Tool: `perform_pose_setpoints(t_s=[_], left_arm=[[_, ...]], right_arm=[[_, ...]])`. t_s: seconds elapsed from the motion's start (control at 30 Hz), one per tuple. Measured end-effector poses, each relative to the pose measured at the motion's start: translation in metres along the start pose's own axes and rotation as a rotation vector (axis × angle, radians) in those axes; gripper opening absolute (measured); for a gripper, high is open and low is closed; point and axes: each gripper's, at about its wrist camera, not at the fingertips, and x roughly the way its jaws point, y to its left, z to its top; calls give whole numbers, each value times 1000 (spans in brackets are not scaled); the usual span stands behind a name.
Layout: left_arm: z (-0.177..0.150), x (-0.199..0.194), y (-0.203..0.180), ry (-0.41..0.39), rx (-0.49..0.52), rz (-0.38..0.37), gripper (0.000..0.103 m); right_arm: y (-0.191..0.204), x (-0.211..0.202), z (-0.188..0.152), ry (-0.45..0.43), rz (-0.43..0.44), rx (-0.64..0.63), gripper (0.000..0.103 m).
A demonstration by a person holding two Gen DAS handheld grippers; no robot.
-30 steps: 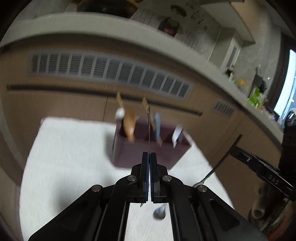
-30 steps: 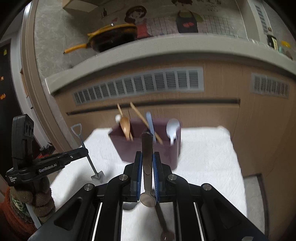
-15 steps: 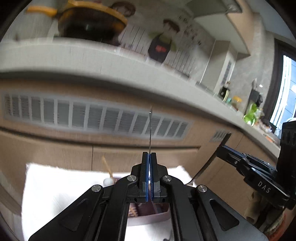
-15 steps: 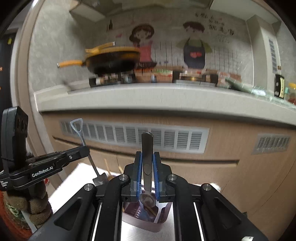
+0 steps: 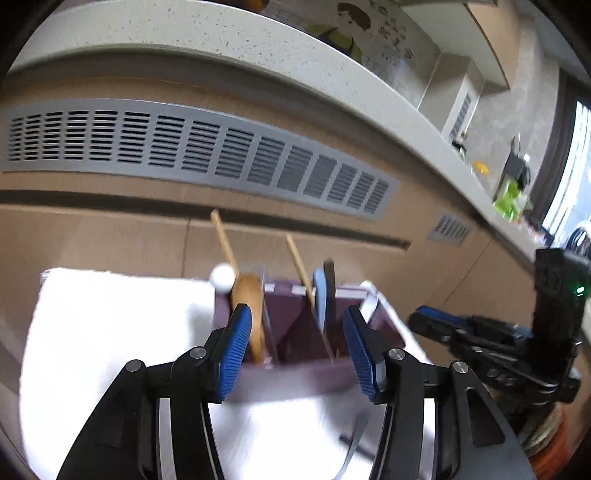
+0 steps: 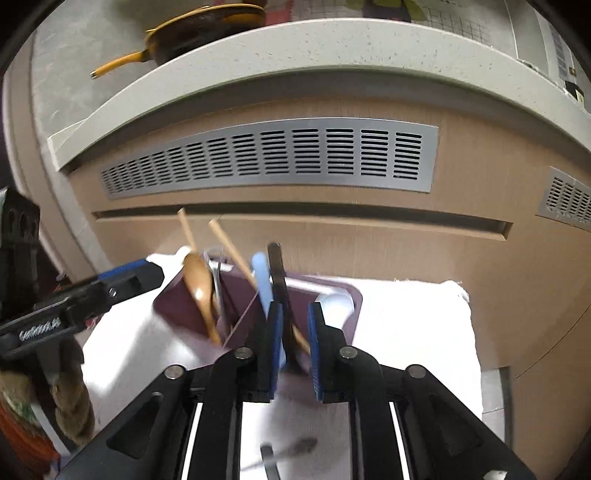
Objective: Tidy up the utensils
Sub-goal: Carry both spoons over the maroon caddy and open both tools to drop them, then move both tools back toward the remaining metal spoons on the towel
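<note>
A purple utensil holder (image 5: 291, 380) (image 6: 173, 306) stands on a white towel (image 5: 110, 332). It holds a wooden spoon (image 5: 247, 295), chopsticks (image 6: 231, 247), a blue utensil (image 6: 263, 280) and a white spoon (image 6: 334, 302). My left gripper (image 5: 297, 350) hangs just above it, jaws opening, nothing between them. A thin metal utensil (image 5: 264, 314) stands free beside the wooden spoon. My right gripper (image 6: 295, 341) has its jaws opening, with a dark-handled spoon (image 6: 276, 273) standing loose between them in the holder.
Behind the holder is a wooden cabinet front with a grey vent grille (image 6: 266, 155) under a pale counter edge. A yellow-handled pan (image 6: 207, 26) sits on the counter. Loose utensils (image 5: 354, 439) (image 6: 280, 450) lie on the towel near me. A gloved hand (image 6: 70, 406) holds the left gripper.
Both grippers dropped over the holder. The left jaws parted and let the thin metal utensil go. The right jaws parted from the dark-handled spoon, which now stands in the holder.
</note>
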Motion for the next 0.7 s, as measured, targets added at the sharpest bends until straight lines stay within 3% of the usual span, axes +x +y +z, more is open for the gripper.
perform_pose_setpoints(t_s=[0.1, 0.27, 0.43, 0.7], left_arm=[[-30, -5, 0, 70, 21, 27, 53], [-91, 10, -1, 269, 8, 24, 53], [-117, -4, -17, 251, 67, 117, 53], [-124, -6, -35, 261, 128, 118, 53]], right_arm=[[3, -9, -33, 59, 38, -24, 25], [12, 2, -100, 221, 53, -24, 25], [13, 10, -135, 285, 60, -6, 25], [17, 15, -149, 309, 24, -38, 24]])
